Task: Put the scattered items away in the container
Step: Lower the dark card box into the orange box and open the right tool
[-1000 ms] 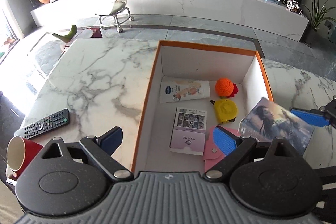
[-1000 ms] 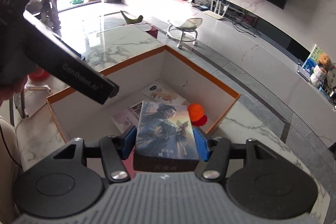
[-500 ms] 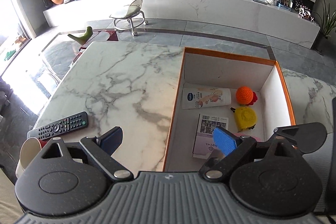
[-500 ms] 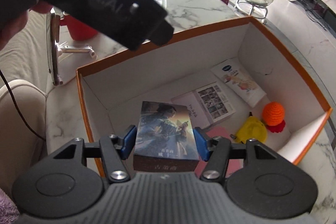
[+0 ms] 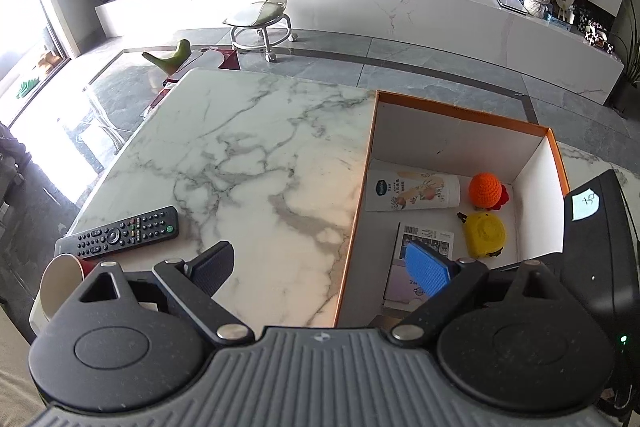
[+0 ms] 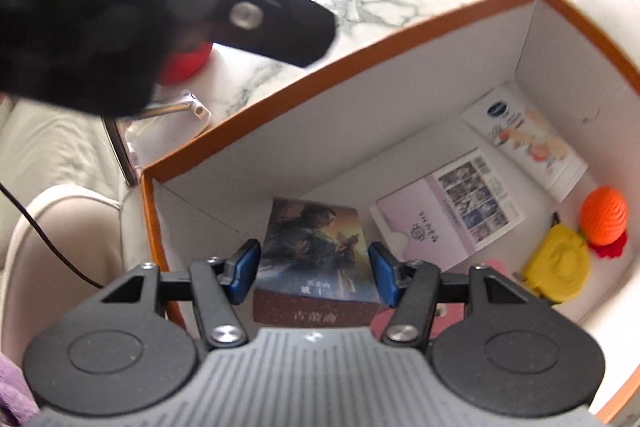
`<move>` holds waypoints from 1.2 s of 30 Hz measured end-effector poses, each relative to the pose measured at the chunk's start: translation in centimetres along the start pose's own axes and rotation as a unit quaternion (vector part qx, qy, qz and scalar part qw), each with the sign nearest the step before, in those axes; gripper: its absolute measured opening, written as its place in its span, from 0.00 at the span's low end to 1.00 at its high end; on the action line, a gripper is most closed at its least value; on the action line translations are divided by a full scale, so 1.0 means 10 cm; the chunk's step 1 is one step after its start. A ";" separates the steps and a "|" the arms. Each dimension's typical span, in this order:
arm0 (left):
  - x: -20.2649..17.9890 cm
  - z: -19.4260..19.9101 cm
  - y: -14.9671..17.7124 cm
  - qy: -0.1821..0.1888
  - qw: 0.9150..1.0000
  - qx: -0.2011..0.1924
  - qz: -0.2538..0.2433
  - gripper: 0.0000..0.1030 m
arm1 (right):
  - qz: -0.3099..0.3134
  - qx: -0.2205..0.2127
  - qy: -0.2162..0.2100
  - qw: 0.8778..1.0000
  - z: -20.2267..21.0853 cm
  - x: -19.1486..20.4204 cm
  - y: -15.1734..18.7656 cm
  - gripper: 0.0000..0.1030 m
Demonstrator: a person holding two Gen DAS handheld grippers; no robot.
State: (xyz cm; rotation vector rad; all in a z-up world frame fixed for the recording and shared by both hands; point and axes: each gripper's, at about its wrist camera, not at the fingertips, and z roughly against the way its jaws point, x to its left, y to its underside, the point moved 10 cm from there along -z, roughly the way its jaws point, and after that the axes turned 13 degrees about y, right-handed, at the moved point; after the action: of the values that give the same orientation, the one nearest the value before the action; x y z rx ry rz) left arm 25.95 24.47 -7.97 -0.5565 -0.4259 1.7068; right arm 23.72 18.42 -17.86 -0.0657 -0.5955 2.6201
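The orange-rimmed white box (image 5: 460, 143) (image 6: 360, 55) stands on the marble table. My right gripper (image 6: 314, 275) is low inside it, its jaws a little apart on either side of the illustrated book box (image 6: 316, 247), which rests on the box floor. Inside also lie a lotion tube (image 5: 412, 187) (image 6: 524, 143), a booklet (image 5: 424, 247) (image 6: 452, 211), an orange knitted ball (image 5: 486, 191) (image 6: 604, 215) and a yellow tape measure (image 5: 484, 233) (image 6: 558, 263). My left gripper (image 5: 320, 267) is open and empty over the table's near edge. A black remote (image 5: 118, 233) lies on the table to its left.
A red cup (image 5: 60, 283) (image 6: 184, 63) stands at the table's near left corner. The left gripper's dark body (image 6: 120, 7) fills the upper left of the right wrist view. A phone stand (image 6: 168, 111) sits beside the box. A sofa (image 6: 60, 155) is at the left.
My right gripper has lowered the book box to the floor of the container and its jaws have opened slightly off the sides. My left gripper has drifted left, away from the box.
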 end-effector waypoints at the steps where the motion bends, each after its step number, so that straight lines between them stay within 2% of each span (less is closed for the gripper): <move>1: 0.00 0.00 0.00 -0.002 1.000 0.001 -0.002 1.00 | -0.005 -0.002 -0.003 1.000 0.00 0.00 0.00 0.60; 10: -0.10 0.05 0.05 0.009 1.000 0.004 -0.004 1.00 | -0.015 -0.023 0.030 0.999 0.23 -0.08 0.09 0.59; 15: -0.23 0.11 0.06 0.022 1.000 -0.002 -0.009 1.00 | -0.027 -0.036 0.070 0.997 0.52 -0.18 0.26 0.59; 16: -0.25 0.13 0.07 0.024 1.000 -0.003 -0.009 1.00 | -0.026 -0.033 0.071 0.997 0.56 -0.18 0.29 0.56; 18: -0.29 0.17 0.09 0.028 1.000 -0.004 -0.011 1.00 | -0.024 -0.012 0.084 0.996 0.54 -0.24 0.37 0.31; 20: -0.31 0.20 0.08 0.030 0.999 -0.007 -0.012 1.00 | -0.032 0.010 0.083 0.996 0.53 -0.30 0.42 0.26; 22: -0.30 0.23 0.08 0.027 1.000 -0.010 -0.011 1.00 | -0.063 0.040 0.056 0.996 0.43 -0.27 0.45 0.25; 26: -0.25 0.23 0.08 0.025 1.000 -0.012 -0.009 1.00 | -0.090 0.091 0.050 0.991 0.17 -0.29 0.51 0.07; 30: -0.22 0.22 0.07 0.028 0.999 -0.016 -0.001 1.00 | -0.090 0.111 0.056 0.988 -0.04 -0.25 0.53 0.02; 34: -0.20 0.21 0.09 0.030 0.999 -0.018 0.005 1.00 | -0.122 0.076 0.025 0.989 -0.07 -0.21 0.42 0.02; 36: -0.23 0.22 0.13 0.035 0.999 -0.019 0.005 1.00 | -0.131 0.068 0.036 0.988 -0.03 -0.22 0.40 0.02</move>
State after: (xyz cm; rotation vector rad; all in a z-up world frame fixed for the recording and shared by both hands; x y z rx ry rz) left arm 24.02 21.99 -6.61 -0.6451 -0.4081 1.6863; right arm 24.08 14.38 -19.97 -0.0354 -0.3717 2.3842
